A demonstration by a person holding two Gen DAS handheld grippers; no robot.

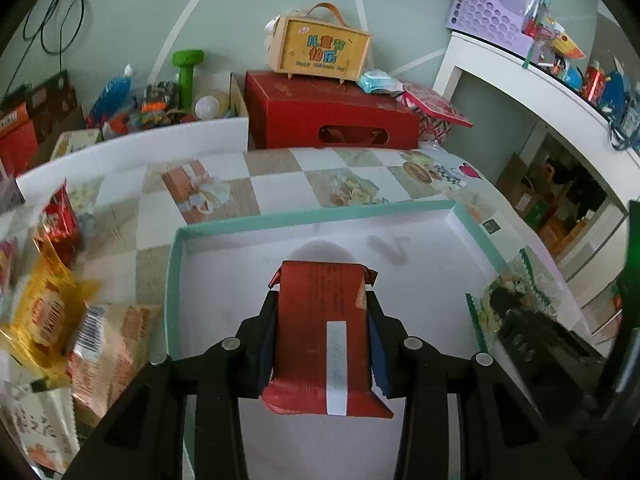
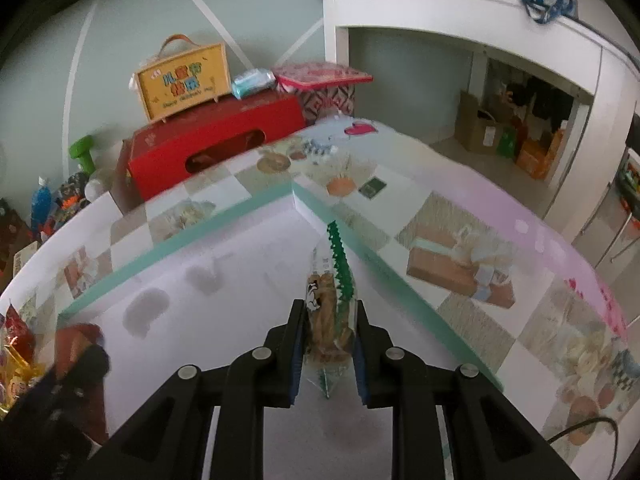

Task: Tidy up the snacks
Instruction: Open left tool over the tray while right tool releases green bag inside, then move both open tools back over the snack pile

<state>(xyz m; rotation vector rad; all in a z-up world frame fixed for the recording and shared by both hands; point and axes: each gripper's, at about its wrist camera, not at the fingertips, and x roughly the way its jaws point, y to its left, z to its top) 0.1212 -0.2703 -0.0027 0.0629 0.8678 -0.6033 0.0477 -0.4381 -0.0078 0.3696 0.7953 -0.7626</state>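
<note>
My left gripper (image 1: 322, 306) is shut on a red snack packet (image 1: 324, 320) and holds it over the inside of a white box with a teal rim (image 1: 316, 213). My right gripper (image 2: 329, 312) is shut on a clear snack bag with a green serrated edge (image 2: 330, 300), held over the same box (image 2: 224, 216) near its far right corner. That bag and the right gripper show at the right edge of the left wrist view (image 1: 516, 304). The left gripper with its red packet shows blurred at the lower left of the right wrist view (image 2: 76, 356).
Loose snack packets, yellow (image 1: 44, 316), orange (image 1: 108, 356) and red (image 1: 60, 220), lie on the patterned tablecloth left of the box. A red carton (image 1: 328, 116) with a yellow case (image 1: 320, 46) on it stands beyond the table. A white shelf unit (image 1: 532, 92) stands at the right.
</note>
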